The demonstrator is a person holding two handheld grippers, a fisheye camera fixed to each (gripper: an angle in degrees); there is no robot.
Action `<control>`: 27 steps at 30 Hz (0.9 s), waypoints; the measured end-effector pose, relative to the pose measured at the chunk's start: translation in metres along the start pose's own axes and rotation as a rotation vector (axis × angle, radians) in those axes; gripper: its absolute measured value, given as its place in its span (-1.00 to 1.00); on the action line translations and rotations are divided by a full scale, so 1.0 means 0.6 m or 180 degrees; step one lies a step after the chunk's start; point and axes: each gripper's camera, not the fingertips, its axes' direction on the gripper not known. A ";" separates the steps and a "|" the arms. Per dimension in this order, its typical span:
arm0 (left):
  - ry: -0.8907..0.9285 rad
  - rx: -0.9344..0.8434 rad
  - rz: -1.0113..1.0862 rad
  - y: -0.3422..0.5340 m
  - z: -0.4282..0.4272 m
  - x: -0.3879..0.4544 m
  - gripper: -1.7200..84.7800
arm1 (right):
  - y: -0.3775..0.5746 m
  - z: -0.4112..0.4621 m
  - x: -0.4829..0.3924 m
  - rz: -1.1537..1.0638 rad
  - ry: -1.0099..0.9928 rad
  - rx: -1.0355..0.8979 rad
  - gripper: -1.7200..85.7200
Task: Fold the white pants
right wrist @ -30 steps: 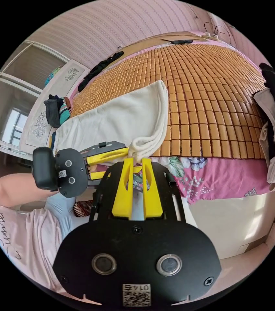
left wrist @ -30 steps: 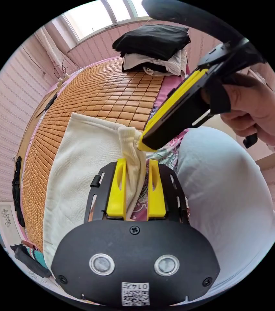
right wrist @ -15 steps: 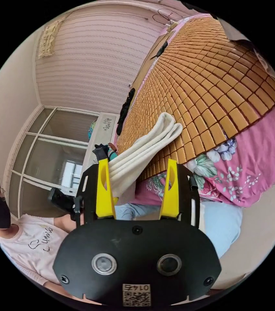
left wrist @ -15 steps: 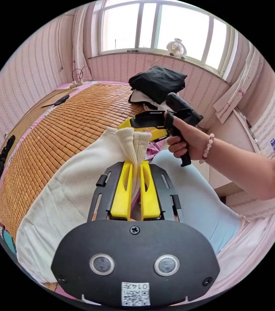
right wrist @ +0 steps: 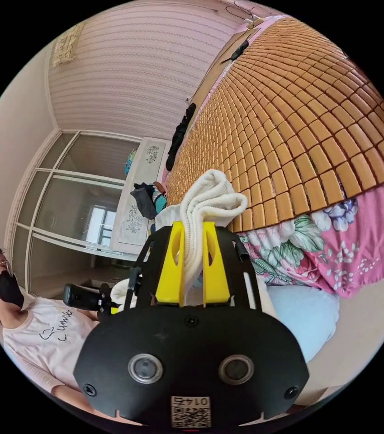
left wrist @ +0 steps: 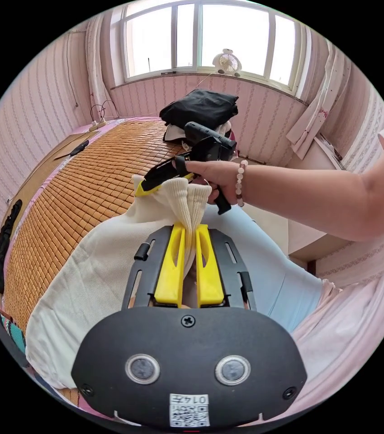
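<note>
The white pants (left wrist: 97,271) lie across a bamboo mat (left wrist: 87,181) on a bed, one end lifted off it. My left gripper (left wrist: 191,226) is shut on the ribbed edge (left wrist: 187,199) of the pants. Just beyond it a hand holds my right gripper (left wrist: 153,183) against the same bunched edge. In the right gripper view, my right gripper (right wrist: 193,224) is shut on a thick ribbed bunch of the pants (right wrist: 212,199), above the bed's edge. The black handle of my left gripper (right wrist: 85,296) shows low at the left.
A pile of black and white clothes (left wrist: 201,108) sits at the mat's far end under a window. A pink floral sheet (right wrist: 336,253) hangs off the bed's edge. The person's light blue leg (left wrist: 264,280) is close beneath the grippers. A white cabinet (right wrist: 139,190) carries dark clothes.
Half a second ago my right gripper stood open beside the pants; now it has shut on the ribbed bunch. My left gripper has kept its hold and both views have shifted slightly.
</note>
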 end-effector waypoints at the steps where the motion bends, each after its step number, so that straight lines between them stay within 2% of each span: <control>1: 0.0072 0.0060 -0.0047 -0.006 -0.006 -0.009 -0.87 | 0.002 -0.024 -0.007 -0.0037 -0.0033 0.0155 -0.82; 7: 0.0544 0.0713 0.0304 -0.087 -0.051 -0.003 -0.87 | 0.020 -0.184 -0.059 -0.0261 -0.0175 0.1046 -0.84; 11: 0.0995 0.1232 0.0181 -0.135 -0.089 -0.014 -0.87 | 0.028 -0.299 -0.167 -0.0683 0.0139 0.1579 -0.85; 15: 0.1182 0.1614 0.0055 -0.118 -0.132 -0.053 -0.87 | 0.019 -0.303 -0.259 -0.0931 0.0463 0.1595 -0.84; 18: 0.1011 0.1700 -0.0136 -0.043 -0.163 -0.107 -0.87 | -0.005 -0.219 -0.300 -0.1098 0.0491 0.1306 -0.84; 21: 0.0691 0.1733 -0.0542 0.071 -0.203 -0.184 -0.87 | -0.044 -0.080 -0.323 -0.1255 0.0054 0.0920 -0.83; 24: 0.0343 0.1757 -0.1187 0.205 -0.259 -0.270 -0.87 | -0.089 0.114 -0.370 -0.1410 -0.0139 0.0326 -0.83; 27: -0.0258 0.1878 -0.1809 0.335 -0.348 -0.342 -0.86 | -0.111 0.327 -0.457 -0.1655 -0.0135 -0.0133 -0.83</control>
